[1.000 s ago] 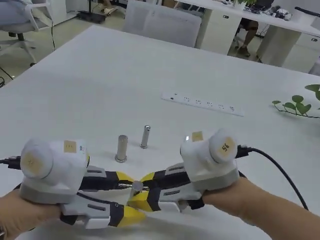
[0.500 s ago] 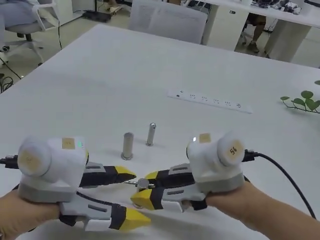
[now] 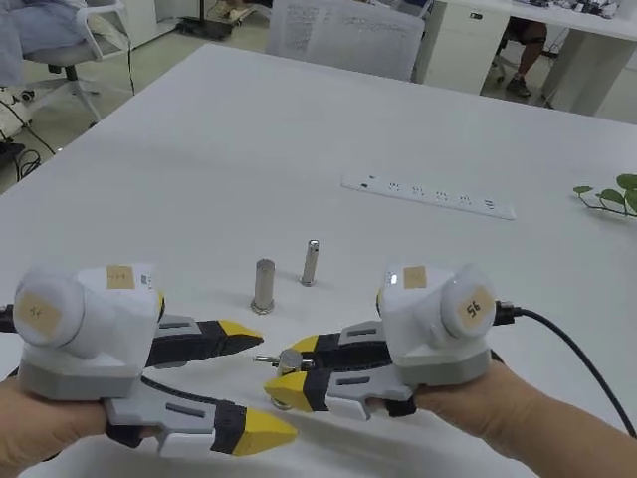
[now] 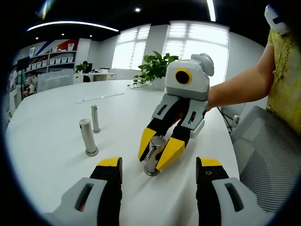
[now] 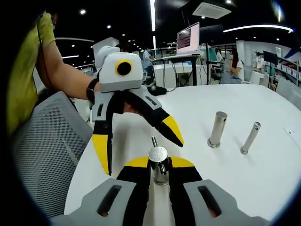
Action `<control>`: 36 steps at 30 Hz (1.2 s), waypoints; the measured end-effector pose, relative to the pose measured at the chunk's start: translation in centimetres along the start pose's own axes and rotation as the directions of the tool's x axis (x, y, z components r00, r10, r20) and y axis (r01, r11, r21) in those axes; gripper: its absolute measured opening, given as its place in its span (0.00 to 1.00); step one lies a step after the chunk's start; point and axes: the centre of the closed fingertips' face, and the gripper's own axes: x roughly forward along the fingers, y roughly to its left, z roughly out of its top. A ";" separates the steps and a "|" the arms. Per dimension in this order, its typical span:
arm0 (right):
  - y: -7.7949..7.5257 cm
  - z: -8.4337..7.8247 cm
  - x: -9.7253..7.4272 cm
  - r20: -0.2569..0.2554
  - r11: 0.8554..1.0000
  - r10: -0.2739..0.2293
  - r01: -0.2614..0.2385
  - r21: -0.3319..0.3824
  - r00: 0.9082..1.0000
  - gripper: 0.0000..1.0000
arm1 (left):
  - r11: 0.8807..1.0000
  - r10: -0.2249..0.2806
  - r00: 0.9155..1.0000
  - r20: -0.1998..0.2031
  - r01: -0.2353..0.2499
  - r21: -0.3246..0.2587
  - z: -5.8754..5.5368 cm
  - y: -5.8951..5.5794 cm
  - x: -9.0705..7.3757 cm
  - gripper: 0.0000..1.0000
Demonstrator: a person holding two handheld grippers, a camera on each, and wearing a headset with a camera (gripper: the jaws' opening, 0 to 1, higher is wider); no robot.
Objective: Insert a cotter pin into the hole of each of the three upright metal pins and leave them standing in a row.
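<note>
My right gripper (image 3: 285, 372) is shut on a short upright metal pin (image 3: 290, 358) standing on the white table (image 3: 199, 159). A thin cotter pin (image 3: 265, 358) sticks out of its hole toward my left gripper (image 3: 257, 380), which is open and a little back from it. In the right gripper view the held pin (image 5: 158, 160) stands between my jaws with the cotter pin (image 5: 154, 141) behind it. Beyond stand two other upright pins, a thick one (image 3: 264, 286) and a thin one (image 3: 312, 262). From the left gripper view, the right gripper (image 4: 159, 151) clasps the held pin (image 4: 152, 157).
A white power strip (image 3: 428, 195) lies farther back on the table. A green plant (image 3: 607, 193) sits at the right edge. Chairs (image 3: 343, 38) and desks stand beyond the far edge. The near table edge is just under my hands.
My left gripper has opened, let go of the cotter pin and drawn back to the left. The cotter pin stays in the held pin. The right gripper keeps its hold.
</note>
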 end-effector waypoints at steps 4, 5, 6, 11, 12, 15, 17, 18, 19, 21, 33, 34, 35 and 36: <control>-0.1 0.1 0.1 0.004 1.000 -0.003 0.003 -0.006 1.000 0.13 | 1.000 0.010 1.000 -0.001 -0.010 -0.005 -0.2 0.1 -0.3 0.62; -0.2 0.1 0.1 0.004 1.000 -0.004 0.004 -0.004 1.000 0.13 | 1.000 0.013 1.000 0.000 -0.013 -0.004 -0.2 0.1 -0.4 0.61; -0.2 0.2 0.1 0.005 1.000 -0.003 0.003 -0.003 1.000 0.13 | 1.000 0.014 1.000 0.000 -0.014 -0.004 -0.2 0.1 -0.4 0.61; -0.4 0.3 0.3 -0.011 0.999 -0.015 0.015 -0.033 1.000 0.12 | 1.000 0.022 1.000 -0.001 -0.022 -0.010 -0.3 0.2 -0.6 0.60; -0.4 0.3 0.3 -0.013 0.999 -0.016 0.016 -0.034 1.000 0.12 | 1.000 0.022 1.000 0.000 -0.022 -0.011 -0.3 0.3 -0.6 0.60; -0.8 0.3 0.3 -0.013 0.999 -0.025 0.025 -0.026 1.000 0.12 | 1.000 0.024 1.000 0.001 -0.024 -0.011 -0.3 0.3 -0.6 0.59; -1.1 0.3 0.1 -0.014 0.999 -0.034 0.034 -0.012 0.999 0.12 | 1.000 0.024 1.000 0.004 -0.024 -0.014 -0.2 0.3 -0.6 0.60; -1.2 0.3 0.0 -0.011 0.999 -0.040 0.040 -0.011 0.999 0.12 | 1.000 0.024 1.000 0.004 -0.024 -0.016 -0.2 0.3 -0.6 0.60; -1.4 0.4 0.0 -0.009 0.999 -0.043 0.043 -0.008 0.999 0.12 | 1.000 0.024 1.000 0.005 -0.024 -0.017 -0.3 0.3 -0.6 0.60; -1.6 0.6 -0.2 -0.002 0.999 -0.046 0.046 0.002 0.999 0.12 | 0.999 0.026 1.000 0.004 -0.026 -0.020 -0.3 0.3 -0.6 0.59; -6.2 2.8 -1.7 0.028 0.992 -0.126 0.126 -0.016 0.992 0.12 | 0.999 0.030 1.000 0.005 -0.030 -0.026 -0.4 0.2 -0.9 0.58; -6.6 2.8 -1.8 0.027 0.991 -0.135 0.135 -0.016 0.991 0.12 | 0.999 0.031 1.000 0.005 -0.030 -0.027 -0.4 0.2 -1.0 0.58; -7.1 2.8 -1.9 0.028 0.990 -0.141 0.142 -0.012 0.990 0.12 | 0.999 0.032 0.999 0.005 -0.032 -0.028 -0.4 0.2 -1.0 0.58; -7.4 2.8 -2.0 0.029 0.989 -0.146 0.146 -0.011 0.989 0.12 | 0.999 0.033 0.999 0.004 -0.033 -0.028 -0.4 0.2 -1.0 0.58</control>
